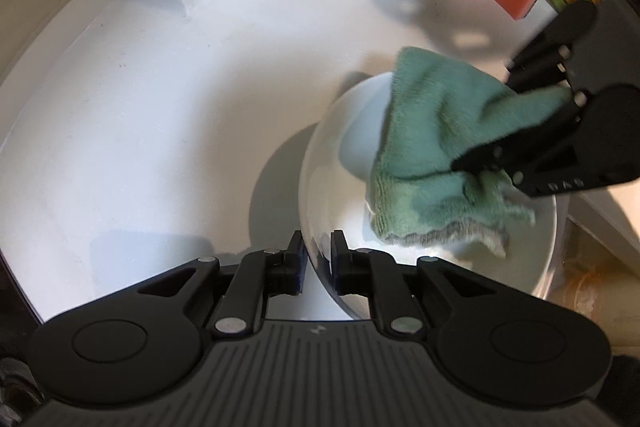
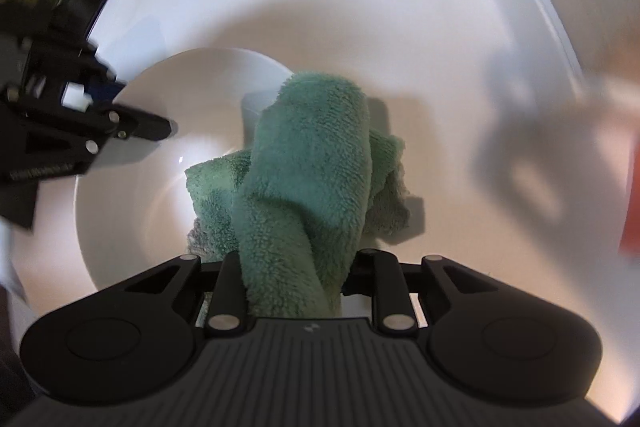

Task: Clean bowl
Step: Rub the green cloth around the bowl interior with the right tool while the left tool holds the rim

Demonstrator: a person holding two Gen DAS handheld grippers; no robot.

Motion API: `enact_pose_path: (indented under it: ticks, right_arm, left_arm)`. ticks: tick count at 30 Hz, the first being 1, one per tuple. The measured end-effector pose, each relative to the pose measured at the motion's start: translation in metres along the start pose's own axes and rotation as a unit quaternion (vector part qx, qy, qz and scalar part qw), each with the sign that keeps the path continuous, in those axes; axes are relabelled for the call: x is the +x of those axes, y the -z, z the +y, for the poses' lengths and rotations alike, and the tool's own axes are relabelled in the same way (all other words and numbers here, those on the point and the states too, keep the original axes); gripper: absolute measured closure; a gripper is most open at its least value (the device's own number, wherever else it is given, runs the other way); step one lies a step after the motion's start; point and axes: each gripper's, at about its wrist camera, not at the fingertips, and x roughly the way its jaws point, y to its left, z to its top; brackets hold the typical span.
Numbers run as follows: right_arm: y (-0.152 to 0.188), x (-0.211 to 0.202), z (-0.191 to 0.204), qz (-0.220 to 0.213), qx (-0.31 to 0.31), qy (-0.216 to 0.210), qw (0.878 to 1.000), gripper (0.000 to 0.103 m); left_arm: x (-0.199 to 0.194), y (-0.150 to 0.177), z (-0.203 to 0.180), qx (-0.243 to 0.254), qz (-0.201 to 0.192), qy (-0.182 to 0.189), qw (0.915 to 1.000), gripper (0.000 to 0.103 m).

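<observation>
Bowl point(image 1: 328, 155) sits tilted on the white counter point(image 1: 160, 107), rim between my left gripper point(image 1: 318, 261) pads w/ a sliver of gap showing, so barely pinched if at all. Right gripper point(image 2: 296, 267) is clamped on the green cloth point(image 2: 304, 163), which hangs into the bowl. Best: firm up left hold, then sweep cloth round inner wall w/ steady pressure. Writing: only "DAS" legible on right gripper's finger.
</observation>
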Motion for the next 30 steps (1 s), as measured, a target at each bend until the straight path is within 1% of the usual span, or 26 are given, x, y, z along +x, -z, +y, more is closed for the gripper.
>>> enact_pose_path:
  ticks: [1,3,5,6,10,13,16,19,21,24,25,26,28,29,30]
  right_arm:
    - [-0.003,0.000,0.000,0.001,-0.014,0.001,1.000,0.083]
    - [-0.017,0.003,0.000,0.004,-0.071,0.000,0.997,0.082]
    - [-0.026,0.004,-0.001,0.006,-0.106,-0.004,0.994,0.082]
    - [-0.030,0.005,0.000,0.008,-0.124,-0.006,0.992,0.082]
    - [-0.042,0.008,0.002,0.012,-0.190,-0.018,0.982,0.081]
    - [-0.049,0.010,0.005,0.016,-0.228,-0.032,0.973,0.081]
    - [-0.051,0.010,0.011,0.022,-0.273,-0.047,0.961,0.081]
    - [-0.052,0.010,0.012,0.022,-0.288,-0.045,0.956,0.081]
    - [-0.052,0.010,0.009,0.022,-0.285,-0.048,0.957,0.081]
    - [-0.054,0.009,0.004,0.028,-0.249,-0.049,0.967,0.081]
    - [-0.054,0.009,0.001,0.032,-0.219,-0.046,0.974,0.081]
    - [-0.053,0.009,0.002,0.031,-0.209,-0.042,0.976,0.081]
    - [-0.048,0.006,-0.001,0.029,-0.169,-0.036,0.985,0.081]
    - [-0.045,0.005,-0.004,0.030,-0.144,-0.034,0.989,0.081]
    - [-0.041,0.004,-0.007,0.030,-0.106,-0.033,0.993,0.081]
  left_arm:
    - [0.000,-0.002,0.002,0.000,0.003,0.000,1.0000,0.089]
    - [-0.001,-0.006,0.005,-0.002,0.001,-0.003,1.0000,0.091]
    - [-0.001,-0.012,0.009,-0.006,0.002,-0.003,1.0000,0.092]
    - [-0.002,-0.014,0.011,-0.009,0.001,-0.005,0.9999,0.094]
    - [0.000,-0.025,0.014,-0.013,0.008,-0.004,0.9999,0.094]
    - [0.005,-0.027,0.013,-0.011,0.015,-0.001,0.9998,0.094]
    - [0.011,-0.028,0.012,-0.008,0.022,0.002,0.9997,0.093]
    - [0.011,-0.026,0.010,-0.003,0.022,0.001,0.9998,0.093]
    - [0.011,-0.025,0.009,0.002,0.020,-0.003,0.9998,0.093]
    - [0.009,-0.021,0.007,-0.004,0.011,-0.007,0.9999,0.094]
    - [0.009,-0.019,0.008,-0.008,0.008,-0.007,0.9999,0.094]
    - [0.008,-0.016,0.009,-0.015,0.004,-0.006,0.9999,0.094]
    - [0.007,-0.013,0.010,-0.024,-0.002,-0.005,0.9997,0.094]
    - [0.007,-0.012,0.009,-0.024,-0.005,-0.007,0.9997,0.094]
    - [0.006,-0.012,0.008,-0.025,-0.007,-0.009,0.9996,0.093]
